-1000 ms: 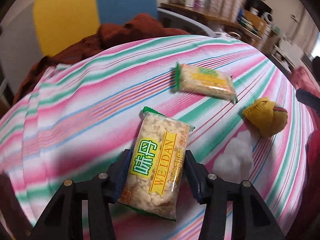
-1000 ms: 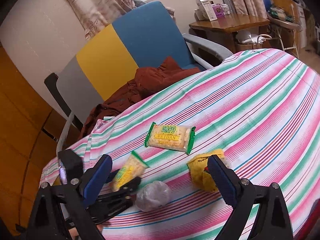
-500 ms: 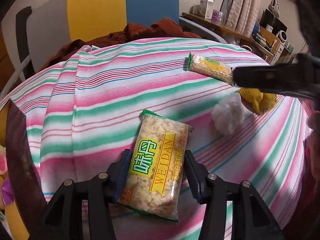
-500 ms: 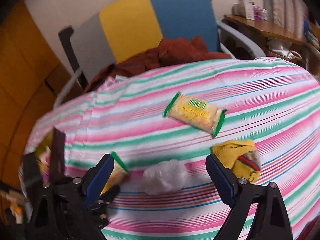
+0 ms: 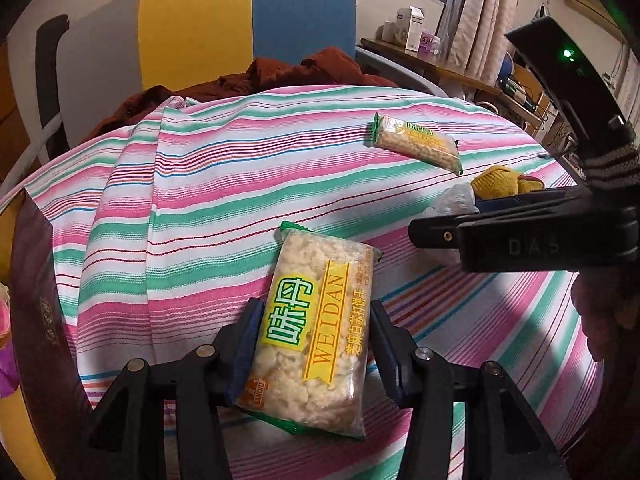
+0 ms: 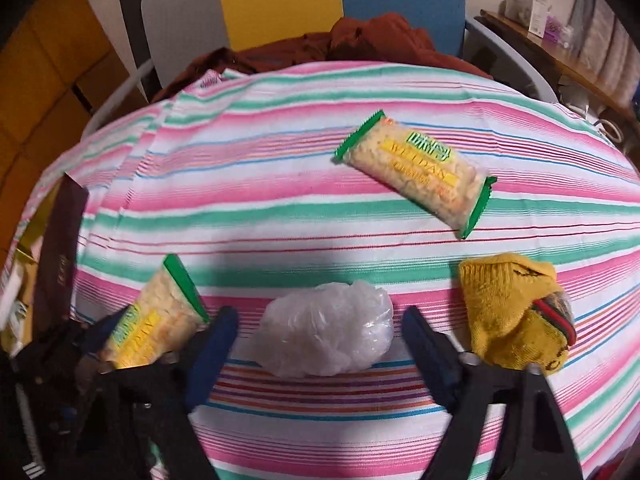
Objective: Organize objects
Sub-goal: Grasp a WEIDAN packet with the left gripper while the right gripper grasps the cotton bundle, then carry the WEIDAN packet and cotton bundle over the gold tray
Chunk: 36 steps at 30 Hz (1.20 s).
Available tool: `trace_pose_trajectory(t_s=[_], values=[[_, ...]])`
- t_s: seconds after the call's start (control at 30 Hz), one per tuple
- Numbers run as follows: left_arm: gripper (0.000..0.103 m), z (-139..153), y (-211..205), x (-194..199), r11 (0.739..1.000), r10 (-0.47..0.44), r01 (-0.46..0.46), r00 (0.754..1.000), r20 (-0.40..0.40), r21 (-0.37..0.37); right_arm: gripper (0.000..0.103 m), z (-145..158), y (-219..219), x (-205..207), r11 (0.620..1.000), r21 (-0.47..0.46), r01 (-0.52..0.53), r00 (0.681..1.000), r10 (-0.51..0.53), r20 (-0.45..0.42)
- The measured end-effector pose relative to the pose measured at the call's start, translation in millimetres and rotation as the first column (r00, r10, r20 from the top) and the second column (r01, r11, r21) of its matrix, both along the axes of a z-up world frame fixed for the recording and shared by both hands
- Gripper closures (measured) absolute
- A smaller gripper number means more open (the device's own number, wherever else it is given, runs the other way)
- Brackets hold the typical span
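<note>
Now we find the crumpled plastic bag straight ahead of the right gripper, between its two blue pads, with its long axis running across the gap from one pad to the other. Taking that bag as our landmark: the yellow sock lies just beside it on the right, a loose cracker packet lies beyond it toward the chair, and the left gripper sits just to its left. Our right hand is plainly the nearer one to the bag.

The right jaws are closing, about half spread, with the bag between them; we see a sliver of striped cloth on either side of it, so we judge the pads are not yet pressing.

The left gripper is narrowly parted and clamped on the sides of a second cracker packet, whose long axis points away along the fingers.
</note>
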<state>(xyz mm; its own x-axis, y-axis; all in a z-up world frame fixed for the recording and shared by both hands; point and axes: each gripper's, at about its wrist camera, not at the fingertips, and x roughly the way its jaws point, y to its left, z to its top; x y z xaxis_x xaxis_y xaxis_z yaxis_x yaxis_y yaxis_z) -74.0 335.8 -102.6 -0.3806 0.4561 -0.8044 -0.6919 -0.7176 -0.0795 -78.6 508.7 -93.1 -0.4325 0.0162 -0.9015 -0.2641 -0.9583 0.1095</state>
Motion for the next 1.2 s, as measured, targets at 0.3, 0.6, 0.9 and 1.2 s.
trace_pose_trajectory(t_s=[0.3, 0.6, 0.9, 1.2], values=[[0.054, 4, -1, 1, 1.0, -0.011, 0.01, 1.0, -0.009, -0.016, 0.038, 1, -4, 1, 0.999, 0.024, -0.028, 1.0, 0.028, -0.007], [0.054, 35, -25, 19, 1.0, 0.012, -0.012, 1.0, -0.018, 0.022, 0.037, 11, -9, 8, 0.999, 0.008, -0.033, 0.998, 0.034, -0.061], [0.054, 90, -59, 39, 0.994, 0.044, -0.033, 0.993, -0.105, 0.109, 0.037, 21, -21, 12, 0.998, 0.015, -0.06, 0.993, 0.061, -0.102], [0.054, 118, -107, 43, 0.982, 0.149, -0.128, 0.976, -0.16, 0.137, 0.037, 26, -41, 15, 0.995, 0.033, -0.095, 0.989, 0.098, -0.111]])
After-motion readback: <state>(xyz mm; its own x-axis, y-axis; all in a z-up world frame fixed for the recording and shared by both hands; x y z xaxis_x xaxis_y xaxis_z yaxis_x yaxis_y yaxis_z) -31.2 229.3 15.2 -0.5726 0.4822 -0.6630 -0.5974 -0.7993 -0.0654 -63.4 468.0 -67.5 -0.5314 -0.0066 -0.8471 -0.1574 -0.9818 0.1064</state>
